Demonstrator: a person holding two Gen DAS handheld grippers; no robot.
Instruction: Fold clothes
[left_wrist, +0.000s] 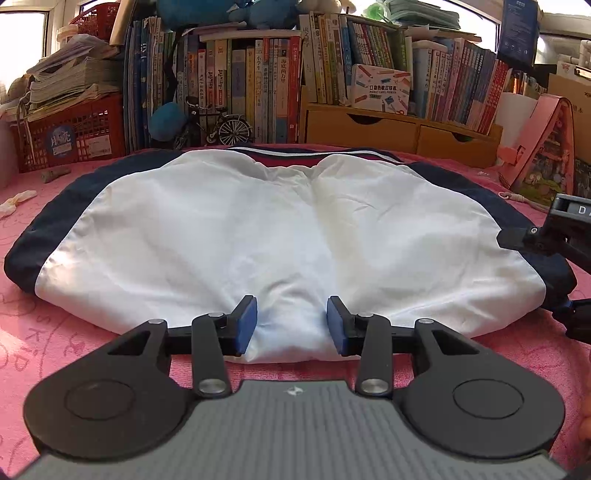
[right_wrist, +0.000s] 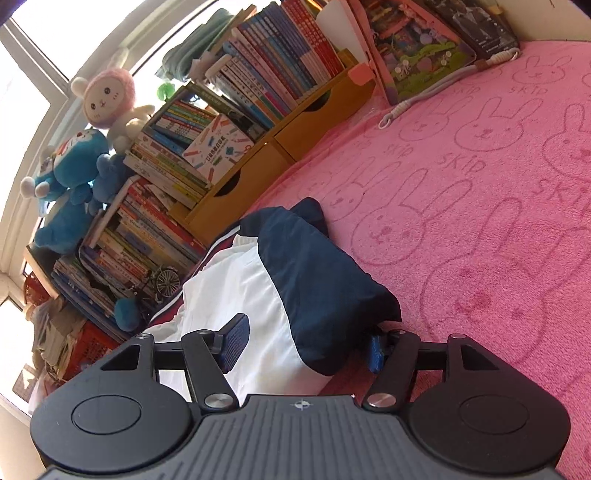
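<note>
1. Blue-padded left gripper (left_wrist: 291, 325) low over the near hem, jaws partly spread, bunched white cloth between the pads; whether the pads actually press it cannot be told.
2. Folded jacket (left_wrist: 280, 229) lying flat on the pink bunny-print blanket (left_wrist: 66, 339), white panels on top, navy sleeves along both sides, red-and-white striped collar at the far edge.
3. Right gripper (right_wrist: 304, 345) rolled to one side at the jacket's right end, jaws spread wide; navy sleeve end (right_wrist: 325, 295) between them, the left pad clear of the cloth, the right pad tucked at the fold's edge, contact there uncertain.
4. Same gripper glimpsed at the right border of the left wrist view, next to the jacket's navy edge.
5. Behind the jacket: rows of upright books (left_wrist: 258, 85), miniature bicycle model (left_wrist: 221, 125) in front of them, wooden drawer unit (left_wrist: 399, 129) to the right.
6. Red plastic basket (left_wrist: 70, 136) stacked with papers at far left.
7. Blue plush toy (right_wrist: 70, 188) and pink-hooded rabbit plush (right_wrist: 110, 103) atop the book stacks, by the window.
</note>
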